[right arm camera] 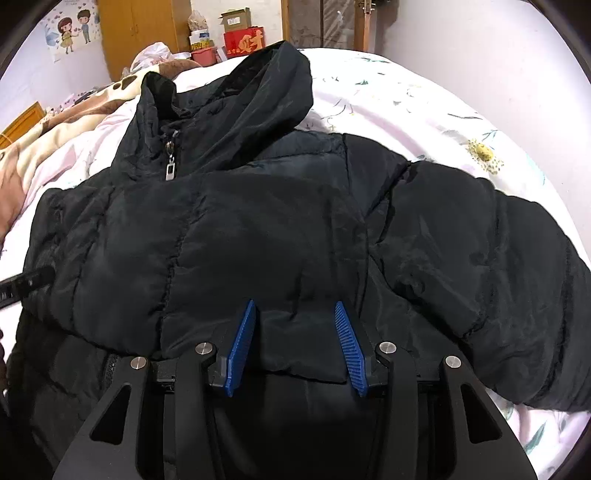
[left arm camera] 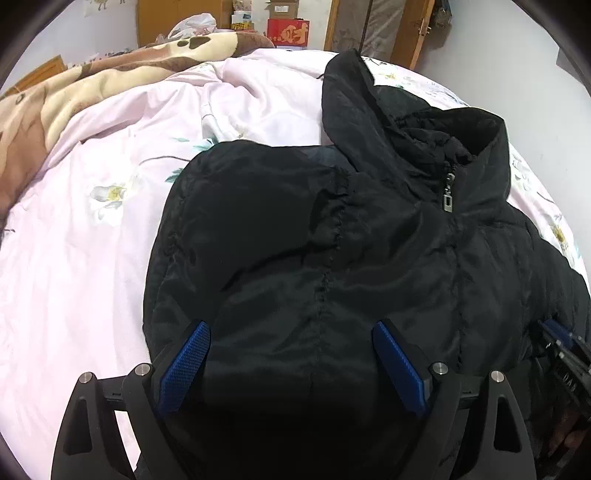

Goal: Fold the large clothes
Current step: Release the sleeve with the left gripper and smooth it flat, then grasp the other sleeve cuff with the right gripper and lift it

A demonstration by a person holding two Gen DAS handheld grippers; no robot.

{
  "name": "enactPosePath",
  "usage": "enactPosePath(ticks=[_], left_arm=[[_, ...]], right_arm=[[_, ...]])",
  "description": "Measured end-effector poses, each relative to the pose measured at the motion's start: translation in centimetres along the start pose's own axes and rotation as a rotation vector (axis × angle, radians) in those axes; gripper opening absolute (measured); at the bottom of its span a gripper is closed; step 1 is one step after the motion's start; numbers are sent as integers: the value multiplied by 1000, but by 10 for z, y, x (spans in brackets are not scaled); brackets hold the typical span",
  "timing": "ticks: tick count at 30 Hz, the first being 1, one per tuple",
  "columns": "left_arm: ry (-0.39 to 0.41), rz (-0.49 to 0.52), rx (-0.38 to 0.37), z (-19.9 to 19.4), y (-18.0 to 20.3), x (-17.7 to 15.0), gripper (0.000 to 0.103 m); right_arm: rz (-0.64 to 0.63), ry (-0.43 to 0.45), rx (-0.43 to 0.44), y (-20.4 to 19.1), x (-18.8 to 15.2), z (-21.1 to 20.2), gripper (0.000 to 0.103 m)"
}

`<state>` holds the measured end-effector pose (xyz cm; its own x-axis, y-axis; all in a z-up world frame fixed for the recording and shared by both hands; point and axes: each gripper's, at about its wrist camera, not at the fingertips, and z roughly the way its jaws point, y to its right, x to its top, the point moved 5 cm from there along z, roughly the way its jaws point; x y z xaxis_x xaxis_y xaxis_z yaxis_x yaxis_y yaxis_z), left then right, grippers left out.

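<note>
The left gripper (left arm camera: pixel 291 332) has its two blue-padded fingers (left arm camera: pixel 188 365) spread wide apart, with a bulge of black fabric rising between them; the pads do not press on it. The right gripper (right arm camera: pixel 295 314) also has its fingers (right arm camera: pixel 242 343) parted, less widely, with the edge of a folded-over black panel lying between them; whether the pads touch the cloth cannot be told.

Both grippers hover low over a black puffer jacket (left arm camera: pixel 369 258) that lies front side up on a bed, its collar pointing away from the cameras. In the left wrist view, one sleeve (left arm camera: pixel 236 206) is folded inward across the chest. The zipper is closed up to the collar, and a metal zipper pull (left arm camera: pixel 448 195) hangs just below it. The hood (left arm camera: pixel 347 99) lies beyond the collar on the bedding. In the right wrist view, the other sleeve (right arm camera: pixel 498 258) stretches outward to the right, resting on the cover.

The jacket lies on a pale pink quilt cover (left arm camera: pixel 74 258) printed with flowers. A brown and cream blanket (left arm camera: pixel 55 103) with paw prints is bunched along the far left side of the bed. Beyond the bed stand a red box (left arm camera: pixel 288 33) with gold lettering, a wooden wardrobe (right arm camera: pixel 144 33), and a wall sticker (right arm camera: pixel 74 29) of two cartoon children.
</note>
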<state>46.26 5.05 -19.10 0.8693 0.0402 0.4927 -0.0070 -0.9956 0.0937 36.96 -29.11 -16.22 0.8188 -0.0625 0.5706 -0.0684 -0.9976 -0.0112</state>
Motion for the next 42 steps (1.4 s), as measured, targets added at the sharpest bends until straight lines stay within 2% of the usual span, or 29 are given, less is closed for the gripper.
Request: enactPosePath(ticks=[2, 7, 12, 15, 17, 18, 23, 26, 28, 32, 36, 39, 42], left_arm=[[10, 6, -16, -9, 5, 0, 90], [86, -8, -81, -51, 23, -4, 90], [115, 49, -115, -82, 53, -20, 90], [124, 113, -144, -96, 87, -38, 90], [131, 146, -147, -100, 106, -46, 90], [130, 160, -155, -102, 119, -51, 90], [94, 172, -244, -106, 167, -63, 90], [99, 205, -262, -109, 197, -70, 90], [95, 225, -277, -109, 213, -75, 90], [68, 256, -286, -102, 239, -85, 90], [45, 272, -287, -92, 250, -93, 90], [31, 268, -275, -85, 252, -96, 90], [18, 264, -269, -78, 252, -97, 90]], right_arm=[[24, 31, -22, 9, 4, -15, 46], [141, 111, -13, 48, -1, -63, 46], [253, 153, -43, 109, -32, -112, 48], [308, 169, -115, 156, -56, -139, 53], [355, 166, -141, 189, -74, -152, 63], [380, 164, -148, 205, -82, -157, 65], [504, 123, -239, 277, -123, -167, 69], [565, 122, -271, 311, -144, -175, 71], [604, 122, -290, 327, -153, -179, 77], [711, 125, -261, 349, -166, -175, 77], [739, 132, -271, 362, -166, -168, 78], [779, 117, -240, 373, -164, -157, 79], [800, 138, -205, 379, -158, -150, 88]])
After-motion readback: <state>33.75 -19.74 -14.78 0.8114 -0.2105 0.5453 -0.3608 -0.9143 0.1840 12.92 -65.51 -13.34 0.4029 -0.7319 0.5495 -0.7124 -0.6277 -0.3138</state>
